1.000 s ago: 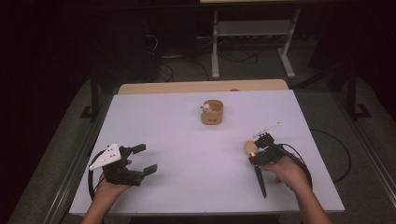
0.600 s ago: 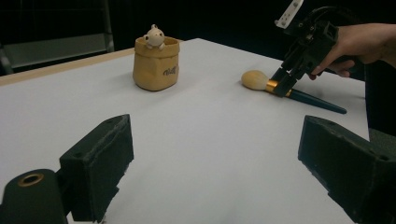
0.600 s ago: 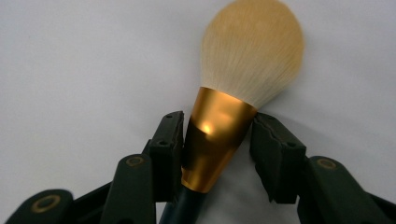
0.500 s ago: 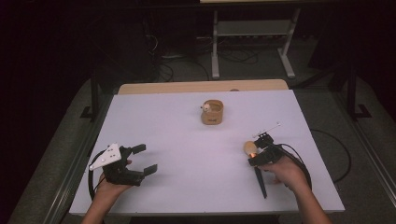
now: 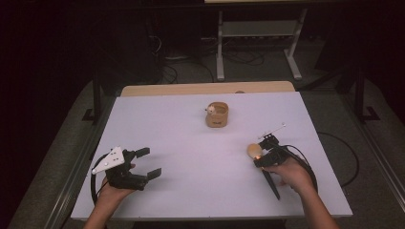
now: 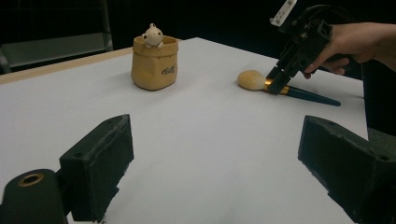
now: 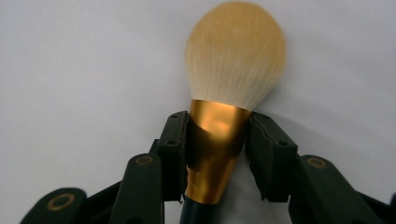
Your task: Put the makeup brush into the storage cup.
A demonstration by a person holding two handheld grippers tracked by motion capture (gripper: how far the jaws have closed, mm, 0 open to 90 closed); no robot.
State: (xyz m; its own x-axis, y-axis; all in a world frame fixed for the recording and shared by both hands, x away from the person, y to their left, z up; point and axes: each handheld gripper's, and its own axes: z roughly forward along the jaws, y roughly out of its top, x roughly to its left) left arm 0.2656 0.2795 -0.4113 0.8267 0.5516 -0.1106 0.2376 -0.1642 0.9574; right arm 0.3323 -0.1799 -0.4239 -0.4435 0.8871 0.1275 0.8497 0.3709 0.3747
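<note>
A makeup brush [image 5: 254, 150] with a pale tuft, a gold ferrule and a dark handle lies on the white table at the right. My right gripper [image 5: 261, 155] points down at it and its jaws have just been closing. In the right gripper view the right gripper [image 7: 218, 122] has both pads pressed on the ferrule of the brush [image 7: 236, 60]. The left gripper view shows that brush [image 6: 251, 80] flat on the table under the right gripper [image 6: 275, 84]. My left gripper [image 5: 149, 162] rests at the front left, open and with nothing in it [image 6: 217, 128].
A small tan pot [image 5: 217, 114] with a little bear figure on its rim stands at the middle back of the white table [image 5: 167, 129]; it also shows in the left gripper view [image 6: 155, 63]. A cable loops from the right gripper [image 5: 310, 167]. Dark floor and a metal stand lie beyond.
</note>
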